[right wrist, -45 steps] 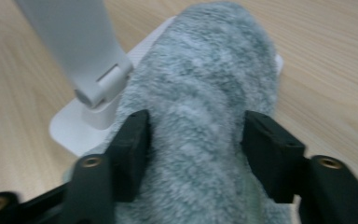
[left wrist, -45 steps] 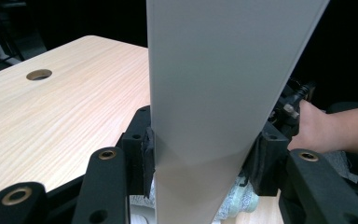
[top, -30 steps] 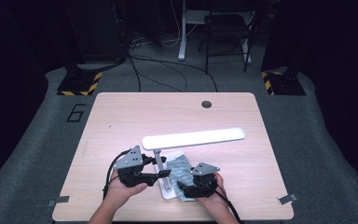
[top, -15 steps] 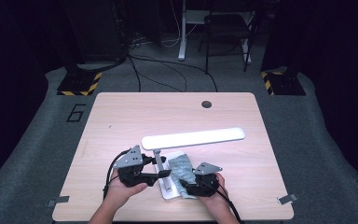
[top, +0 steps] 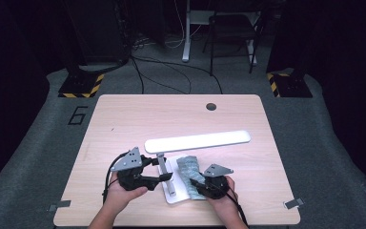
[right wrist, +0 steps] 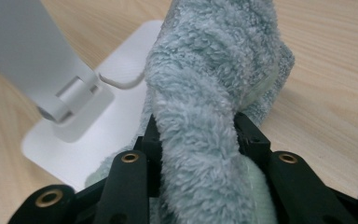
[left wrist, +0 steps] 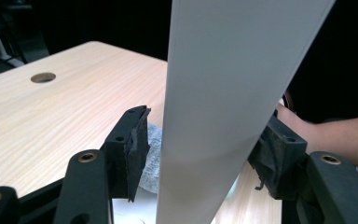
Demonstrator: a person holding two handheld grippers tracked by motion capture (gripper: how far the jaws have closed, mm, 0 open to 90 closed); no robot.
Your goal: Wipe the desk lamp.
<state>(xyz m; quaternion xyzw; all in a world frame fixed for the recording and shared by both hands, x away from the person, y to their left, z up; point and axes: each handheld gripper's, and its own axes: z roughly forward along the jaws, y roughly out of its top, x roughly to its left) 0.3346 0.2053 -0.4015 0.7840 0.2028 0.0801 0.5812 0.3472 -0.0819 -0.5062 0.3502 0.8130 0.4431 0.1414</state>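
A white desk lamp stands near the table's front edge, its long bar head above its flat base. My left gripper reaches in from the left around the lamp's upright post. Its jaws have just been opening: the left pad stands clear of the post, so it is open. A fluffy pale blue-green cloth lies partly on the base. My right gripper has just been closing, and its pads now press a fold of the cloth.
The light wooden table has a round cable hole at the back. The lamp's hinge and base sit just left of the cloth. Dark floor, cables and chair legs lie beyond the table.
The right gripper's jaws have closed onto the cloth. The left gripper's jaws have spread apart around the lamp post. Both hands stay almost where they were.
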